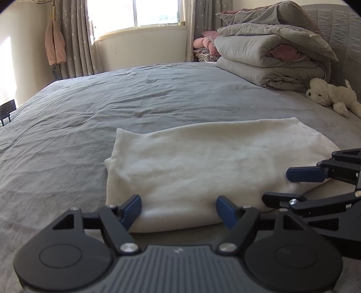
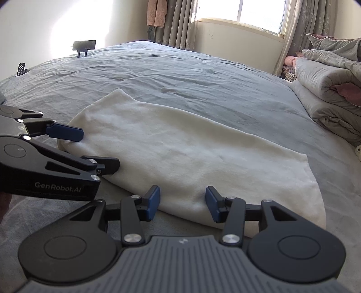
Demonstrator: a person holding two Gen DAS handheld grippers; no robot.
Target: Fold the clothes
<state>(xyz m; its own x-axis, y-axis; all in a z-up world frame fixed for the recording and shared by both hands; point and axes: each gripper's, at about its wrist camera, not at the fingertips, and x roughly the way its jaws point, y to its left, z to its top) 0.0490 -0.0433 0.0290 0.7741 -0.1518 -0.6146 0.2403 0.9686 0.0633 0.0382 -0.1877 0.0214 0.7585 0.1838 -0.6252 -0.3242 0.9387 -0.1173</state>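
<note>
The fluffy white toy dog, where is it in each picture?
Left wrist view: the toy dog lies at the right edge on the grey bed, just in front of the folded quilts.
Right wrist view: only a small white bit peeks in at the right edge, likely the same toy.
Shared landmark: the white garment lying mid-bed in both views.

Bedroom. Bed point(image 1: 112, 101), wrinkled grey sheet. Window point(image 1: 135, 13), bright daylight; grey starred curtains point(image 1: 72, 38) either side. Cream walls point(image 1: 24, 33). Folded grey quilts point(image 1: 270, 54) stacked at bed's far right. Grey padded headboard point(image 1: 338, 33).
</note>
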